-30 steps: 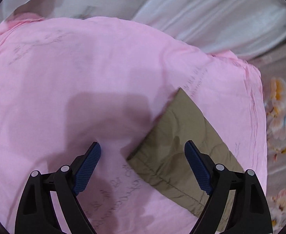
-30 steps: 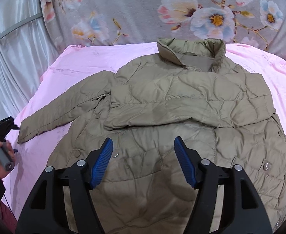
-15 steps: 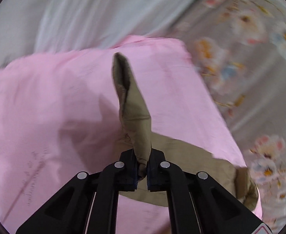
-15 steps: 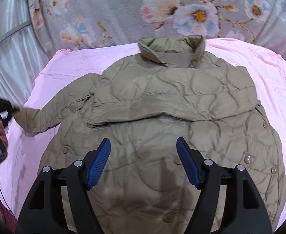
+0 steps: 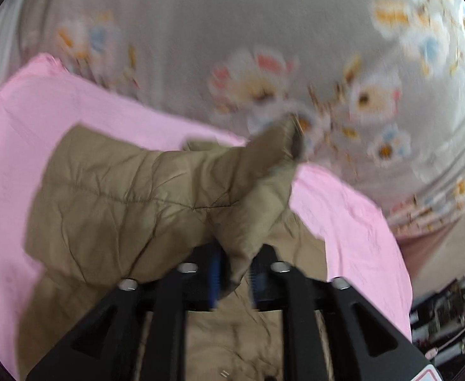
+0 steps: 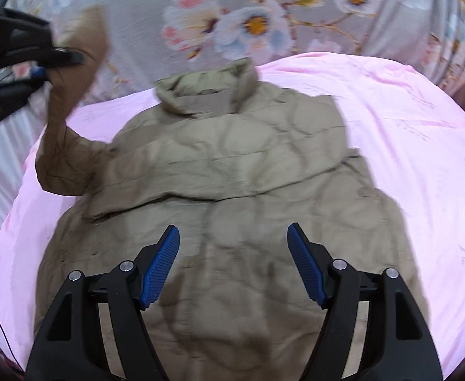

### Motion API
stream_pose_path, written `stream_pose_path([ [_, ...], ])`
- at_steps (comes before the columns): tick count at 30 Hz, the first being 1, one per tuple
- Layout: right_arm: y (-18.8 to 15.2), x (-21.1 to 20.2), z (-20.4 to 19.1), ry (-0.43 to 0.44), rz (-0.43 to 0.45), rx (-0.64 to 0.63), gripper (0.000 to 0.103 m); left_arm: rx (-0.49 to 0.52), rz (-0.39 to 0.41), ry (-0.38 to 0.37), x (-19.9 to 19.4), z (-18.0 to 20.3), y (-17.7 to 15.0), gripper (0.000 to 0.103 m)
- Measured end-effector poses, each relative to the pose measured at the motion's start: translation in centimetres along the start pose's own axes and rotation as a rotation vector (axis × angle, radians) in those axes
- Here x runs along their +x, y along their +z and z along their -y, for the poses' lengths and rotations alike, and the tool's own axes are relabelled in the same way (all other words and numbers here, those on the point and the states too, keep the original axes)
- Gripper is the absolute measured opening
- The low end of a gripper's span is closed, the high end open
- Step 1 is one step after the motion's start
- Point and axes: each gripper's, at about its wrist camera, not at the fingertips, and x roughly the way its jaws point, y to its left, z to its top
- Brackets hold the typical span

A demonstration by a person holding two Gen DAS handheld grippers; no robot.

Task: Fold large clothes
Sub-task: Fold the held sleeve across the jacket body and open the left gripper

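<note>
My left gripper [image 5: 235, 277], jaws easing apart, seemingly still pinches the sleeve [image 5: 258, 190] mid-fold over the jacket [image 6: 232, 174]; next, drop it. My right gripper [image 6: 232, 266] hangs released at lower centre.

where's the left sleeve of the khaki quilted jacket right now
In the right wrist view it is raised at upper left, between the opening jaws of the left gripper, above the pink sheet.

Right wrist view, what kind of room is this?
Probably a bedroom: a jacket lies on a pink sheet spread like a bed, against floral fabric like a bedspread or curtain.
</note>
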Motion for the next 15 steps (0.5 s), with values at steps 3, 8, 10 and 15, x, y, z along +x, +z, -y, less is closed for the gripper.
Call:
stream_pose_path([
  [3,0.4,0.0,2.0,-0.023,0.005,0.028,0.069,-0.038,-0.066,0.065,2.1,0.8,-2.7,0.064],
  [8,1.5,0.4,3.7,-0.021,0.018,0.071,0.073,-0.129,-0.038,0.103,0.8,-2.9,-3.8,0.080],
  [10,2.1,0.9,3.9,-0.004,0.014,0.096,0.075,-0.171,-0.033,0.150,0.0,-5.5,-3.8,0.080],
  [15,4.3,3.8,3.6,0.055,-0.024,0.178,0.076,-0.337,-0.065,0.231,-0.4,-13.8,-3.8,0.080],
])
